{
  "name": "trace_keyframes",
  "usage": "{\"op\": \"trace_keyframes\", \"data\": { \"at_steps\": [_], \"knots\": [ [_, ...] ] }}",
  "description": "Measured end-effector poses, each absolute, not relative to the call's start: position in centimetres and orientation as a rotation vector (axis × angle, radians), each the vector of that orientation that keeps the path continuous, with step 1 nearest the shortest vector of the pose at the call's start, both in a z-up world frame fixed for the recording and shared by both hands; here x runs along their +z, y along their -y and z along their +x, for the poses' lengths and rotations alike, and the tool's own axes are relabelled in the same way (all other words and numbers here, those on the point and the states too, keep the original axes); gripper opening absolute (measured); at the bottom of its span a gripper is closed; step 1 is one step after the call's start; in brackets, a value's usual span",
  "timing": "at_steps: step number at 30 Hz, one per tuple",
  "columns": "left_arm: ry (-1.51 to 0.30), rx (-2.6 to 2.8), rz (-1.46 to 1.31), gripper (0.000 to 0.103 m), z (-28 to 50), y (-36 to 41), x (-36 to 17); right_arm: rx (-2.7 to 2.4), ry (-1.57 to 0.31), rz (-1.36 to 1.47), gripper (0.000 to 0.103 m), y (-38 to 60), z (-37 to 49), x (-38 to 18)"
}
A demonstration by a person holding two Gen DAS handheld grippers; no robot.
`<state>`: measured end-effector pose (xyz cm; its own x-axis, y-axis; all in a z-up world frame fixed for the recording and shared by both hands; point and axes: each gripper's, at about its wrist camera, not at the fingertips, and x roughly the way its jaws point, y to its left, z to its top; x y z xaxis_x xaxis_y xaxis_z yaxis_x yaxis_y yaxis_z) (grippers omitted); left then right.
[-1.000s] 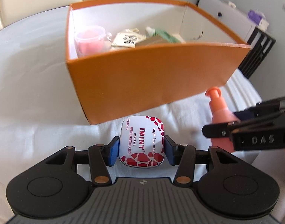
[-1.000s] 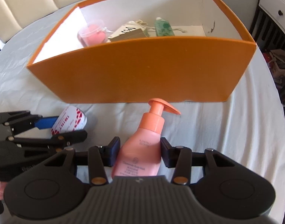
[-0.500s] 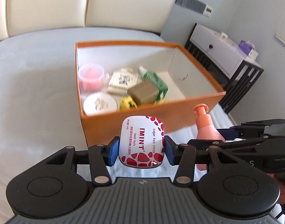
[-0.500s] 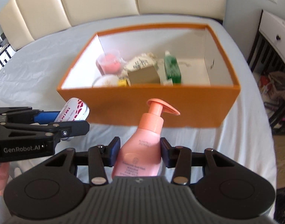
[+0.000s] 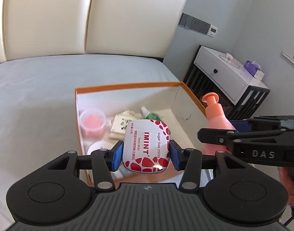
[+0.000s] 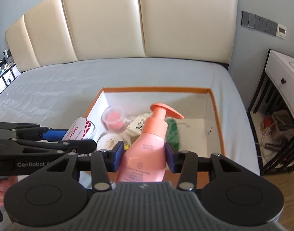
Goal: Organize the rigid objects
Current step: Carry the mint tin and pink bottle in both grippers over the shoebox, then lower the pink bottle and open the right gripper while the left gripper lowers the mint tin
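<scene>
Bedding (image 6: pixel 127 77) in pale grey carries the orange box (image 6: pixel 212 94), the landmark for everything else; inside the box lie a pink-filled cup (image 6: pixel 113 118), a green bottle (image 6: pixel 172 132), a printed pouch (image 6: pixel 137 125) and a round white lid (image 6: pixel 108 141), crowded toward its left half, with its right half bare; above the box's near wall the right gripper (image 6: pixel 142 155) is clamped on a pink pump bottle (image 6: pixel 147 148), long axis upright and pump head pointing toward the bare right half; left of it, also over the near wall, the left gripper (image 5: pixel 146 155) pinches a mint tin (image 5: pixel 147 146) by its side edges, flat face up; judging by this, both loads hang over the box mouth, so the drop spots lie ahead and below, the bottle nearer the free floor, the tin above the clutter.
</scene>
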<state>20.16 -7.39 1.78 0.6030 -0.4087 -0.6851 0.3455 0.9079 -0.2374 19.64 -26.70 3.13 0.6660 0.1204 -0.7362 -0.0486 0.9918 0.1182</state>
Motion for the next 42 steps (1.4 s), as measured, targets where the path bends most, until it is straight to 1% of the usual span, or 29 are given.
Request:
{"op": "trace_keyframes", "data": {
  "at_steps": [9,20,42],
  "knots": [
    [-0.877,-0.451,-0.031,0.057,24.1,9.1,-0.9,0.046,-0.916,0.030,0.045,27.7,24.1,0.1],
    [-0.959,-0.457,-0.014,0.057,26.6,10.2,-4.3,0.046,-1.017,-0.049,0.045,27.8,26.7,-4.5],
    [-1.010,-0.462,-0.004,0.057,29.6,11.6,-6.0,0.016,-1.202,-0.167,0.045,28.9,29.6,-10.7]
  ]
}}
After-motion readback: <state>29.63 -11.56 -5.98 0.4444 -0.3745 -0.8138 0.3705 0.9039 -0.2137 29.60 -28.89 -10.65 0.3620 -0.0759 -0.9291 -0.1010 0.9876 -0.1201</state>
